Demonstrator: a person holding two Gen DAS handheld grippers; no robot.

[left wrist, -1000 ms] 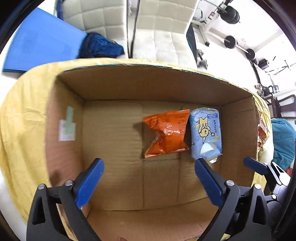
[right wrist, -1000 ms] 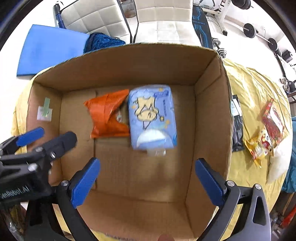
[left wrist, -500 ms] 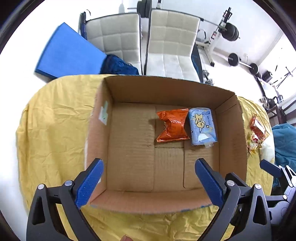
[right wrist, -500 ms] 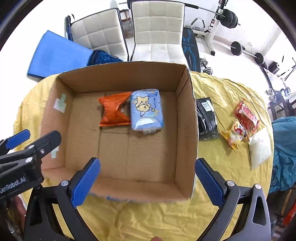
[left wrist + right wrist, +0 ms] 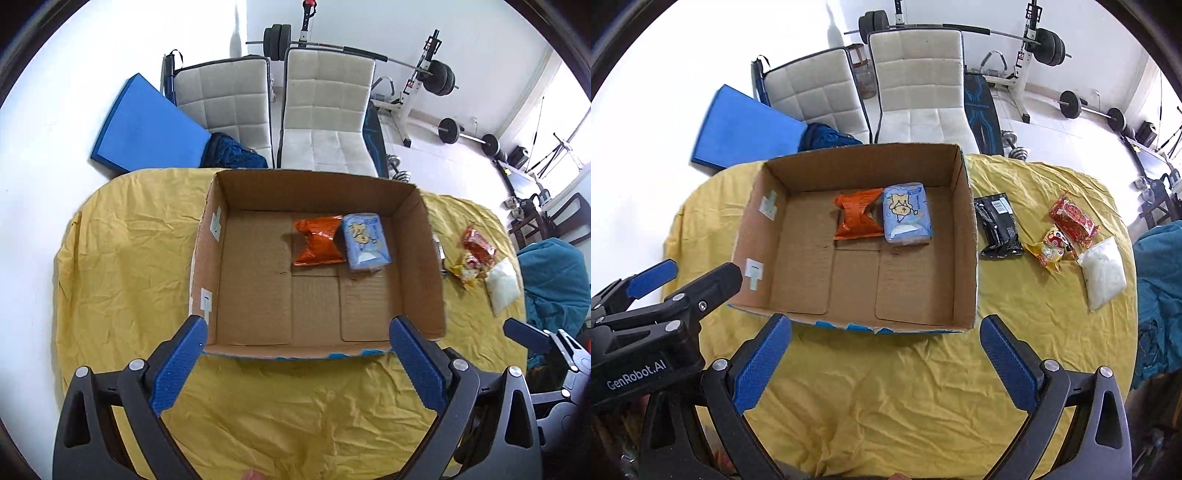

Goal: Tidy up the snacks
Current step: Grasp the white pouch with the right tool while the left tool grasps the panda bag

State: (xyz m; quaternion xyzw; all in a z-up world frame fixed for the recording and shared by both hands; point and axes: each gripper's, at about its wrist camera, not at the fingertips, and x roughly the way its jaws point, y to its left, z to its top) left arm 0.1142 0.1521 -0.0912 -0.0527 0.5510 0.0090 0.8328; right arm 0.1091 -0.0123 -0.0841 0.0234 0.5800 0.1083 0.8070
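Note:
An open cardboard box stands on a yellow-clothed table. Inside, at its far side, an orange snack bag lies beside a light blue pack. Right of the box lie a black packet, a small yellow snack, a red packet and a white pouch. My left gripper and right gripper both hang open and empty, above the table in front of the box's near wall.
Two white chairs stand behind the table, with a blue mat and dark blue cloth at the left. Weight equipment fills the back right. A teal fabric heap borders the table's right edge. Yellow cloth lies bare in front.
Both grippers have pulled back and up out of the box; the whole box and table now show. The blue pack and orange bag stay on the box floor.

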